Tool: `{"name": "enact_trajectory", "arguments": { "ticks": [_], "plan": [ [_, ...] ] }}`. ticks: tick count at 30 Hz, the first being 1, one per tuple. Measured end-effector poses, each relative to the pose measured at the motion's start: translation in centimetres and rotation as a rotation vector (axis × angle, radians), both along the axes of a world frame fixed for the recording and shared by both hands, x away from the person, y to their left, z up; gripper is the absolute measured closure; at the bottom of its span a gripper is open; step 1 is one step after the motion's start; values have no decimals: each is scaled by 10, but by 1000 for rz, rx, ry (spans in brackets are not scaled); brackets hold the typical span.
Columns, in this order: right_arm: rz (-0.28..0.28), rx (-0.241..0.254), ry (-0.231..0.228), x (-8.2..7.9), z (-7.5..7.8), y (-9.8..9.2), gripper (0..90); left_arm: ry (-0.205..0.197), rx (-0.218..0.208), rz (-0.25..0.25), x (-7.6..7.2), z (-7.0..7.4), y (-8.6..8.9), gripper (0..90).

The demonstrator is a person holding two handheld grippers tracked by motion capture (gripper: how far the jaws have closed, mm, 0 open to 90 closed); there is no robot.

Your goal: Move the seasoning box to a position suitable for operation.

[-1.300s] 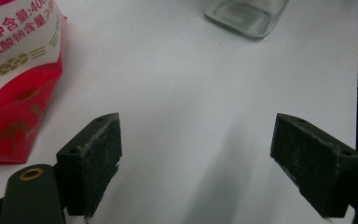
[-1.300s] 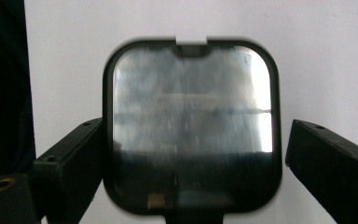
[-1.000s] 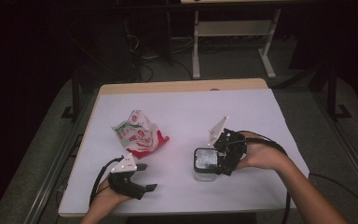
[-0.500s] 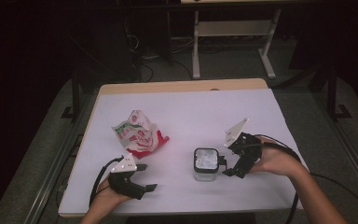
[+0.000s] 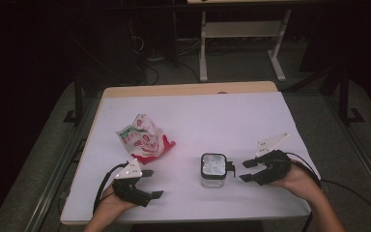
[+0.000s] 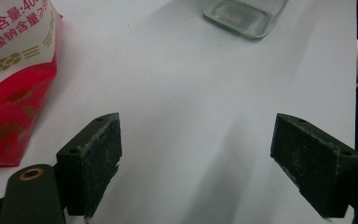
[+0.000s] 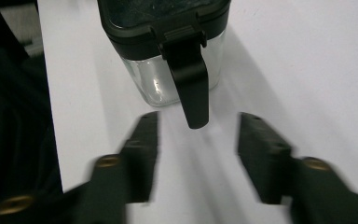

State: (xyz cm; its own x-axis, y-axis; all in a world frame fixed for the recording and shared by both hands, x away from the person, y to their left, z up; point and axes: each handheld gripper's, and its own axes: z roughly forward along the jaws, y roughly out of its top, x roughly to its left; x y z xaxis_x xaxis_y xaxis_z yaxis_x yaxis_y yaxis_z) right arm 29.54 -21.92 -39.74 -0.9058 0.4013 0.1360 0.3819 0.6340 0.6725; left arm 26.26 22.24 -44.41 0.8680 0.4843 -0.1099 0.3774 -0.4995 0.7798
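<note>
At the lower right of the worktop (image 5: 183,111), the right claw (image 5: 246,170) is narrowing, empty, beside the latched jar (image 5: 213,169); its lid is waiting to be opened, while the left claw (image 5: 150,183) is resting spread.

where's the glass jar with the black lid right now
In the high view the glass jar stands on the white table, front centre-right, just left of the right gripper and right of the red-and-white bag.
</note>
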Motion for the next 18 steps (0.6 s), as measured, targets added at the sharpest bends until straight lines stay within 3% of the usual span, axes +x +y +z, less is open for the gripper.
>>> {"name": "enact_trajectory", "arguments": {
  "ticks": [4,7,10,14,18],
  "plan": [
    [-24,34,-18,-8,-6,-6,771,-1,-4,-2,0,1,-2,161],
    [-23,101,-20,-14,-13,-8,896,0,-4,-7,-1,1,-3,160],
    [-10,144,1,-16,-19,-6,898,-3,-3,-15,-1,1,-5,160],
    [19,126,13,-17,-26,5,898,-8,1,-27,-2,2,-7,160],
    [5,118,0,-14,-29,10,897,-7,-3,-20,-1,1,-6,160]
  ]
}}
